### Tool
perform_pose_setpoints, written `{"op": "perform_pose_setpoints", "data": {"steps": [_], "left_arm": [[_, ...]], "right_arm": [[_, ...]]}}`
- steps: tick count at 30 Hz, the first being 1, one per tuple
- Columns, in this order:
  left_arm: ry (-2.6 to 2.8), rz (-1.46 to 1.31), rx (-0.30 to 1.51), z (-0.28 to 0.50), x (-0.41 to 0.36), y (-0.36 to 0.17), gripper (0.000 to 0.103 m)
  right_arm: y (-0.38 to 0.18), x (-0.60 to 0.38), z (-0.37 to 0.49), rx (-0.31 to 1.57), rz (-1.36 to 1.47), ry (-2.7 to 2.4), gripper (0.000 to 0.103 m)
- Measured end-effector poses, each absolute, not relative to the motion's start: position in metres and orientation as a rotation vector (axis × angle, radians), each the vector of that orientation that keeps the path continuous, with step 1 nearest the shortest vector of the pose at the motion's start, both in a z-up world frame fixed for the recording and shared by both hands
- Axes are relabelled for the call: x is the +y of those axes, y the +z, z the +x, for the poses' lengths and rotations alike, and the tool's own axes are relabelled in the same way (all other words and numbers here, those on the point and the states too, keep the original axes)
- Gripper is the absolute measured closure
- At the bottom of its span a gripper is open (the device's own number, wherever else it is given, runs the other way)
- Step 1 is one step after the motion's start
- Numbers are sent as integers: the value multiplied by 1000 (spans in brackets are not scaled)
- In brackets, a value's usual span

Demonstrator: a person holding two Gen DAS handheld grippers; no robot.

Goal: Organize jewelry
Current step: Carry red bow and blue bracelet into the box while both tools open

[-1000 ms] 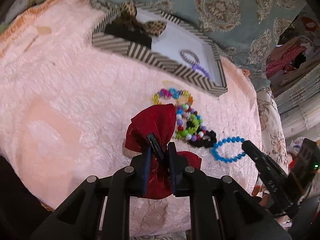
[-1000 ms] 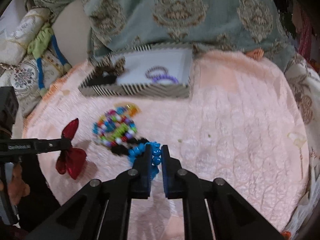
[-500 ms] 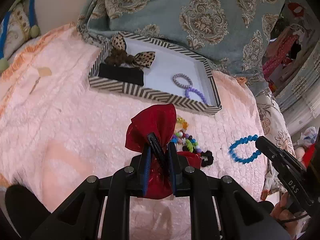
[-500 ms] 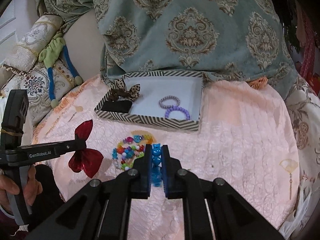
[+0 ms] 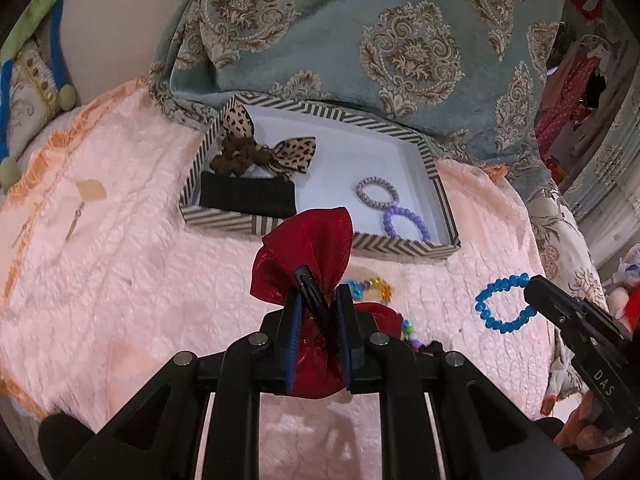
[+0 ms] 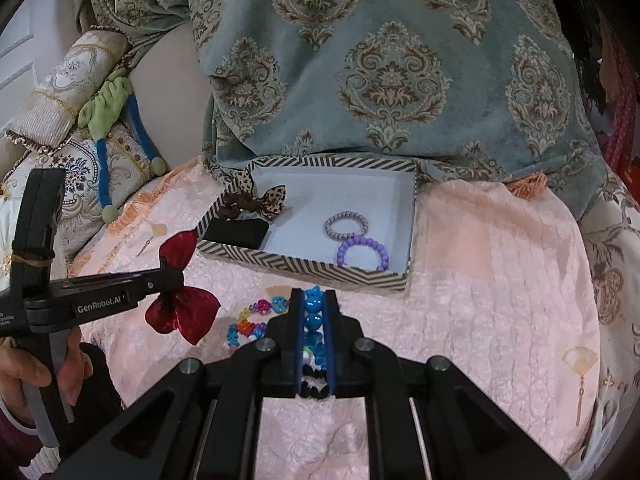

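Left gripper (image 5: 318, 300): jaws nearly closed, pinching the black clip at the centre of a red satin hair bow (image 5: 308, 256); the bow is lifted clear of the pink quilted bedspread (image 5: 120, 280), 1 lobe above the fingers, 1 below. In the right wrist view the same gripper (image 6: 176, 278) holds the bow (image 6: 182, 308) left of the tray's near corner.

Right gripper (image 6: 312, 312): jaws pressed close together on a blue beaded bracelet (image 6: 312, 306), beads stacked between the pads. In the left wrist view the bracelet (image 5: 505, 304) hangs as an open loop from the gripper's tip (image 5: 534, 286), above the bedspread.

Chevron-striped tray (image 6: 304, 270): shallow, white floor, set on the bedspread against a teal patterned cushion (image 6: 380, 60). Contents: 1 leopard-print bow (image 6: 264, 200) and 1 black band (image 6: 236, 232) at the left end; 1 silver bracelet (image 6: 346, 226) and 1 purple beaded bracelet (image 6: 362, 254) at the right end, just touching.

Loose multicoloured beads (image 6: 256, 318): on the bedspread in front of the tray, between the 2 grippers, partly hidden by the right gripper's fingers.
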State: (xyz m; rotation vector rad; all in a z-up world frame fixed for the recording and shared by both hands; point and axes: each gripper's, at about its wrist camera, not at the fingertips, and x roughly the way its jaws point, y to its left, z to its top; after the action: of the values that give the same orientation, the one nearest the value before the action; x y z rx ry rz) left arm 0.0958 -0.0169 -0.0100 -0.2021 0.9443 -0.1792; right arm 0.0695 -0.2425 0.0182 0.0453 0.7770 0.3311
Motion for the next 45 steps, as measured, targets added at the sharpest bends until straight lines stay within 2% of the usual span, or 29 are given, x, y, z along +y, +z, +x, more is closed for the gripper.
{"op": "perform_pose_setpoints", "data": {"steps": [14,29,45], "left_arm": [[-185,-209,929,147,-9,-2,103],[-188,-169,968,219,-37,-24,103],[-184,-157,1047,270,-48,-76,103]], "right_arm": [[19,-243,125,787,37,316,94],[4,-230,211,827,-3,303,95],[-62,-231,320,924,12,245,95]]}}
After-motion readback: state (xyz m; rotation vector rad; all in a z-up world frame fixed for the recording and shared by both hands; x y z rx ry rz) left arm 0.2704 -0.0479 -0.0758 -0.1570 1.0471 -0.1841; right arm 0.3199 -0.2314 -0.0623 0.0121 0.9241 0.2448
